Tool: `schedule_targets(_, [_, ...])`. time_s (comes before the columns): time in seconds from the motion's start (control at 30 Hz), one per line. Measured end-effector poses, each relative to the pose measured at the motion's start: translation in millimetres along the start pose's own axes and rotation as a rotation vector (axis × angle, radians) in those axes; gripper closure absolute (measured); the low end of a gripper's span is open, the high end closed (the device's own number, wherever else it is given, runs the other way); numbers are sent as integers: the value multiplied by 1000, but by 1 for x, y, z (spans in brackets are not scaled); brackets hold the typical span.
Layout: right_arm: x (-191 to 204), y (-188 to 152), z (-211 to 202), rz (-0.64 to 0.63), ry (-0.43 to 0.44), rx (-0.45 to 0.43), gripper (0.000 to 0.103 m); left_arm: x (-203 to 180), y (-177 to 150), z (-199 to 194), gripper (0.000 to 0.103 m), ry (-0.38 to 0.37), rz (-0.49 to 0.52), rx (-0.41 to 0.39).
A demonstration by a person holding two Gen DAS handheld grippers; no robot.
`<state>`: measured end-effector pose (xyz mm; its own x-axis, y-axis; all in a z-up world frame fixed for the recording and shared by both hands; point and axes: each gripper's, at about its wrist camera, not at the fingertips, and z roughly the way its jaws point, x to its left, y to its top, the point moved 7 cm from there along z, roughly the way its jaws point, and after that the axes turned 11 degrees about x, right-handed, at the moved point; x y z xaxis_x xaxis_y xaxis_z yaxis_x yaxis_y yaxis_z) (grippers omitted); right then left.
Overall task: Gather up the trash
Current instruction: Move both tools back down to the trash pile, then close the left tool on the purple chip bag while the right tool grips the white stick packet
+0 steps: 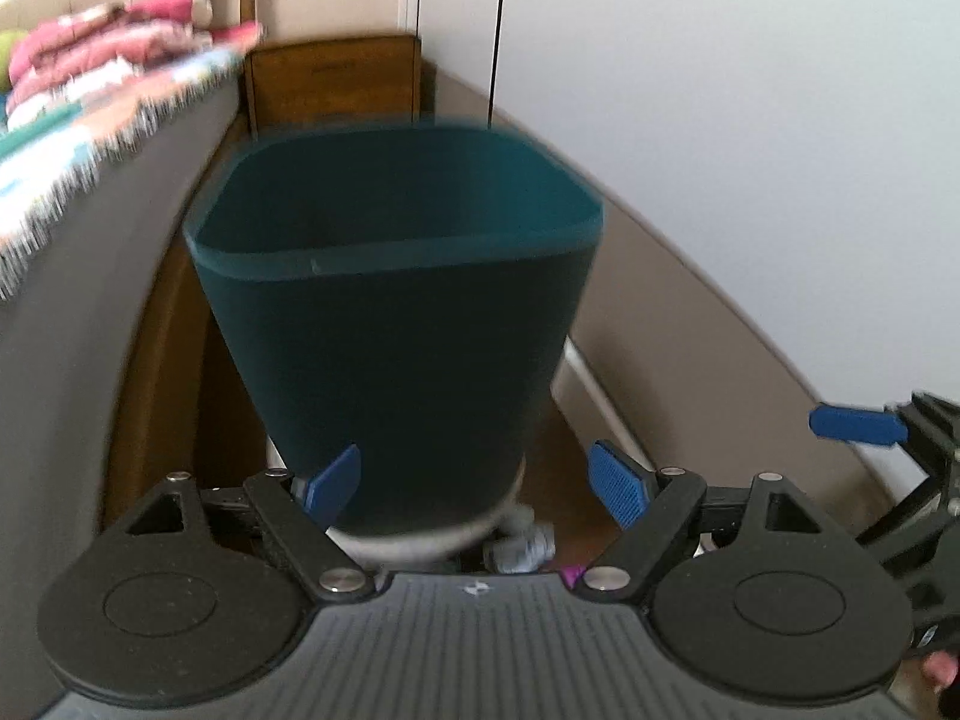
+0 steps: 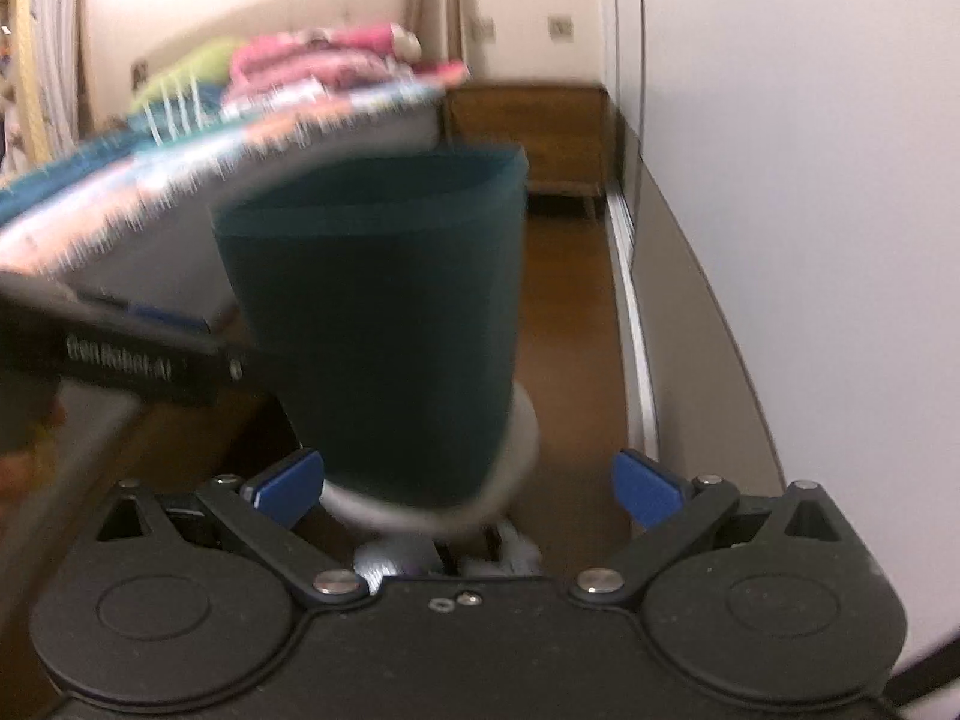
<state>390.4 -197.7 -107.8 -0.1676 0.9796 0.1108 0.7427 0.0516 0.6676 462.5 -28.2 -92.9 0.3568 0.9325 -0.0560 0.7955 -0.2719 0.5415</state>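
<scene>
Standing upright on the brown wood floor, a dark teal plastic waste bin w/ rounded-square rim fills the middle of both wrist views, squeezed between the grey bed side and the pale wardrobe wall. It sits on a pale grey round base.

Left gripper: jaws released, wide apart, nothing clamped. The bin's lower part lies in front of and between the blue pads; left pad overlaps the bin's bottom corner in view, but contact can't be told (blur). Right pad stands clear of it, floor showing between.

Right gripper: also released, blue pads spread wide. Bin base sits between and just ahead of them, nearer the left pad; right pad well clear.

Crumpled whitish trash w/ blue bits lies on the floor just below the bin base, close in front of the left gripper body; a small purple scrap beside it. Same whitish wad shows under the right gripper's gap.

Bed carries a fringed multicolour blanket and a pink folded pile. Wooden nightstand stands behind the bin.
</scene>
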Motion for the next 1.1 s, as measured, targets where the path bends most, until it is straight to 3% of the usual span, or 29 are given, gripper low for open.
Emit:
schedule_targets(0.4, [-24, -88, 81, 93, -13, 203, 0, -14, -89, 129, 19, 71, 34, 242])
schedule_targets(0.6, [-33, -149, 118, 161, 7, 314, 0, -24, -134, 176, 19, 25, 44, 387])
schedule_targets(0.77, [-24, -215, 155, 147, 9, 468, 2, -36, -162, 209, 19, -19, 82, 494])
schedule_targets(0.97, [-15, -282, 188, 144, 9, 620, 7, -39, -180, 242, 19, 21, 135, 538])
schedule_targets(1.1, [-10, -308, 200, 120, -28, 670, 12, -39, -188, 260, 19, 19, 140, 552])
